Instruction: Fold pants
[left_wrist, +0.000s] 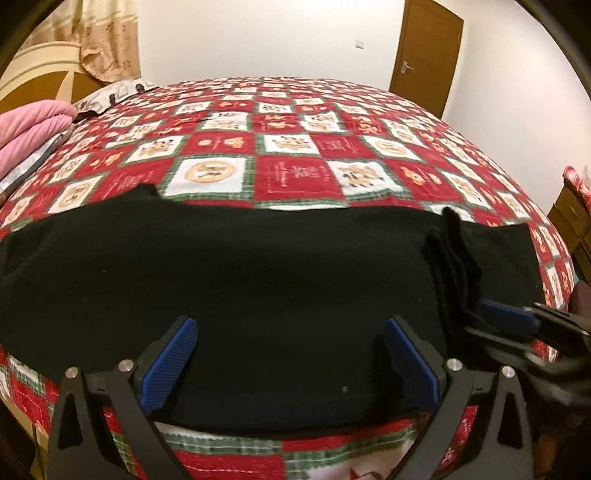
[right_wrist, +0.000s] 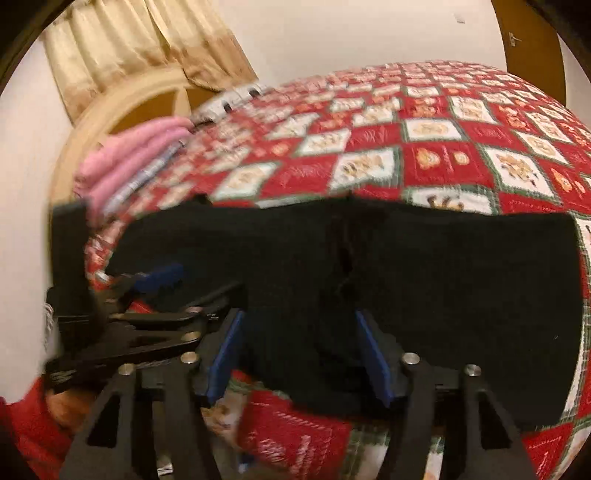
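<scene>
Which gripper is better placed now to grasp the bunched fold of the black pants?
Probably the right gripper: its open jaws straddle the bunched fold of the black fabric pants. The left gripper is open over flat cloth.

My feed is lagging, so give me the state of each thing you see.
black pants: spread flat across the quilt, drawstring loose
left tongs: open, over the pants' near edge
right tongs: open, over the pants
door: shut
curtain: hanging drawn

Black pants (left_wrist: 258, 266) lie flat across near edge of bed, spread wide, bunched fold ridge toward right end; near hem overhangs bed edge slightly.
</scene>
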